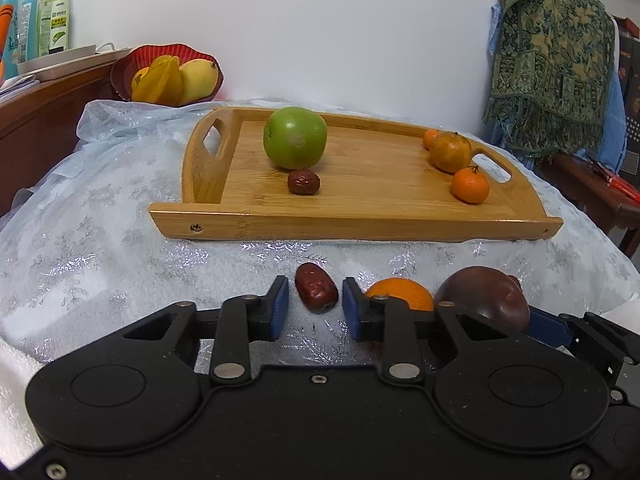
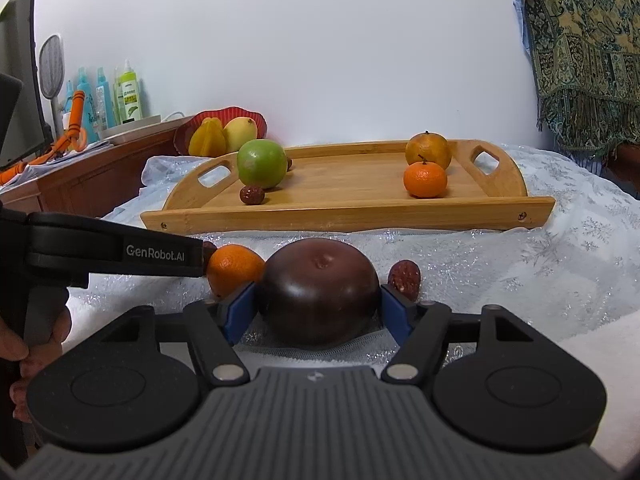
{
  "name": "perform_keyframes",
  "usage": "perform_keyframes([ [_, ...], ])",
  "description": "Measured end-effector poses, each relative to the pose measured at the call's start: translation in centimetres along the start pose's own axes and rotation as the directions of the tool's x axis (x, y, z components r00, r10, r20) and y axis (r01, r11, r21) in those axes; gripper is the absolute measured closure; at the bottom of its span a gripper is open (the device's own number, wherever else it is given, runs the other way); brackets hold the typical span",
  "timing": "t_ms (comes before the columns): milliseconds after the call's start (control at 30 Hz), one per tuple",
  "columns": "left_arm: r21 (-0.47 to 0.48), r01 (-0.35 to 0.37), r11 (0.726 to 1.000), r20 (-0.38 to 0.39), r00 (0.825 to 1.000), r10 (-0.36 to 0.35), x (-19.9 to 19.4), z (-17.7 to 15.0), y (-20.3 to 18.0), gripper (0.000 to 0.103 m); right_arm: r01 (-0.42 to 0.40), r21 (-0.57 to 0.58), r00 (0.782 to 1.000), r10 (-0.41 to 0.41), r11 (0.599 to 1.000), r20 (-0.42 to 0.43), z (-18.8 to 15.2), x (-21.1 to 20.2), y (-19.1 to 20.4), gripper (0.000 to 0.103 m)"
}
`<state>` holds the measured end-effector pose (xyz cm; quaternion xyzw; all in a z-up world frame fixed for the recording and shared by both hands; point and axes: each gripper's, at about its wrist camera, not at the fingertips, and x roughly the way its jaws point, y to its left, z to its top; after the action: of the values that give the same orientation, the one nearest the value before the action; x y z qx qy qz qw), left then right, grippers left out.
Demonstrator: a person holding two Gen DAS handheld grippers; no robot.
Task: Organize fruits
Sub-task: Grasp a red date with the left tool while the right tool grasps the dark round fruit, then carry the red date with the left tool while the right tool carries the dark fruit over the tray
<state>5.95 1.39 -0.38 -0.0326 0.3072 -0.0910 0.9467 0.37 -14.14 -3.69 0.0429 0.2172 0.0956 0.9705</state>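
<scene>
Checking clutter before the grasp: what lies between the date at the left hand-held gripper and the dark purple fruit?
An orange, close beside the dark purple fruit and right of the date; the left wrist view shows all three in a row.

Spray bottles [image 2: 102, 102] line the wooden cabinet [image 2: 92, 176], an electric fly swatter [image 2: 52, 66] beside them; a patterned fringed shawl [image 1: 554, 52] hangs right.

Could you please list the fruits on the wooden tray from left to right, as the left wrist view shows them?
Green apple → red date → small orange at the back → brownish orange → bright mandarin.
</scene>
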Motion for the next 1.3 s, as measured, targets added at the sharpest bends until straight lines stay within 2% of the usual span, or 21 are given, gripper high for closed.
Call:
perform_keyframes([
  [567, 0.009, -0.021, 1.0, 0.011, 1.0, 0.021, -0.2, -0.3, -0.5, 0.082, 0.0, 0.021, 1.0, 0.0, 1.0, 0.007, 0.1, 0.3, -0.1, 0.026],
  [667, -0.005, -0.024, 1.0, 0.017, 1.0, 0.024, -0.3, -0.3, -0.4, 0.081, -0.002, 0.025, 1.0, 0.001, 1.0, 0.011, 0.1, 0.3, -0.1, 0.033],
  [867, 0.01, -0.03, 0.999, 0.033, 0.999, 0.03, -0.6, -0.2, -0.6, 0.082, -0.001, 0.025, 1.0, 0.001, 1.0, 0.019, 0.2, 0.1, 0.0, 0.037],
  [1133, 0.039, -0.034, 0.999, 0.098, 0.995, 0.03, -2.0, 0.2, -1.0, 0.082, 0.0, 0.013, 0.999, -0.001, 1.0, 0.035, 0.4, -0.3, 0.1, 0.037],
  [1300, 0.044, -0.018, 0.999, 0.114, 0.993, 0.012, -2.4, 1.6, -1.0, 0.082, 0.003, 0.031, 0.999, -0.004, 1.0, 0.038, 1.6, -0.4, -0.5, 0.038],
])
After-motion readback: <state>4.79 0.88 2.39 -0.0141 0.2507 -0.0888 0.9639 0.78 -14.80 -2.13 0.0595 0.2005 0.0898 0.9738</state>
